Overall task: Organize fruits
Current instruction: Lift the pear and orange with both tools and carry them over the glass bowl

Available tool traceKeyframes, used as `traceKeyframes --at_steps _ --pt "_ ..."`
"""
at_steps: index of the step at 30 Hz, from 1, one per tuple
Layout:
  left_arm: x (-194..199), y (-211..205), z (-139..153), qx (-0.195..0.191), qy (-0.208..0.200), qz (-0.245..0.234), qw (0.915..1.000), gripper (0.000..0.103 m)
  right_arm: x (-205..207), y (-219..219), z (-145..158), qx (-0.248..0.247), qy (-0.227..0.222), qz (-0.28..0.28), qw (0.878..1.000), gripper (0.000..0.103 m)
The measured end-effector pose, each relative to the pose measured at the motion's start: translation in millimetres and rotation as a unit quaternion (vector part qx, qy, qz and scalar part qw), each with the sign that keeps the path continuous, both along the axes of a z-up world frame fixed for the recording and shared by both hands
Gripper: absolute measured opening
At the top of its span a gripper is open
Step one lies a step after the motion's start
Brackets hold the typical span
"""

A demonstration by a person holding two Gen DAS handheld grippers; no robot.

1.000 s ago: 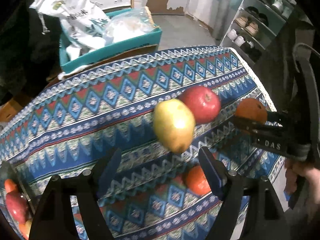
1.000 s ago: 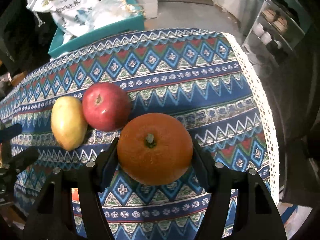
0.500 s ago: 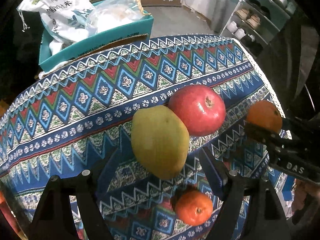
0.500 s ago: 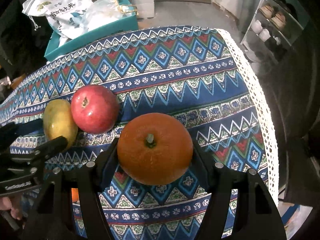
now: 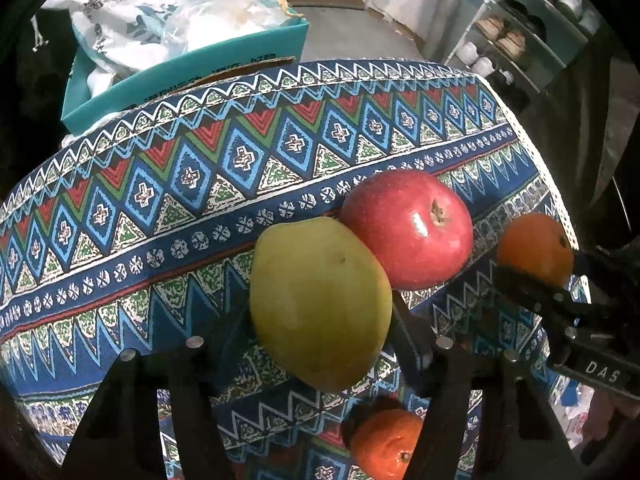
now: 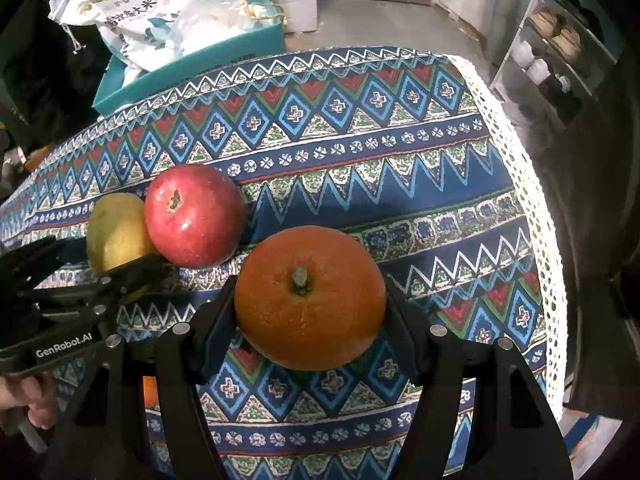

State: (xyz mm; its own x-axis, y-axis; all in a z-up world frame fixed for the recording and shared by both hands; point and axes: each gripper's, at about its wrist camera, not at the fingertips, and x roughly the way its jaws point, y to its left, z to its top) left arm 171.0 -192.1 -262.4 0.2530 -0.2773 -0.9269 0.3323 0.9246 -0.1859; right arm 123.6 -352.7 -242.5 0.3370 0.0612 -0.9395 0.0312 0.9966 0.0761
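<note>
A yellow-green mango (image 5: 320,300) lies on the patterned tablecloth (image 5: 200,168), touching a red apple (image 5: 408,228) on its right. My left gripper (image 5: 320,312) points down over the mango. Its jaws are closing, and the pads meet the mango's two sides. In the right wrist view my right gripper (image 6: 310,304) is shut on a large orange (image 6: 310,296), just right of the apple (image 6: 194,214) and the mango (image 6: 114,228). The left wrist view shows that orange (image 5: 534,246) in the right gripper (image 5: 536,280) at the far right.
A small tangerine (image 5: 386,444) lies on the cloth near the front edge, below the mango. A teal box (image 5: 192,68) with white bags stands behind the table. The cloth's lace edge (image 6: 532,208) marks the table's right side, with a shoe rack (image 5: 520,40) beyond.
My left gripper came down over the mango and its jaws narrowed from wide apart to against the fruit. The right gripper kept still with the orange.
</note>
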Motion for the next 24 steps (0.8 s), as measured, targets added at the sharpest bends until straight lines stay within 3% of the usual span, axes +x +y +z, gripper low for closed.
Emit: traceKeyframes --at_steps 10,24 --pt "-23 13 15 0.022 -0.034 -0.012 0.9991 0.066 -5 11 17 -0.016 -0.022 0.019 0.999 0.067" --pt "-50 42 77 0.020 -0.084 -0.012 0.9962 0.066 -18 33 70 -0.005 -0.070 0.047 0.996 0.067"
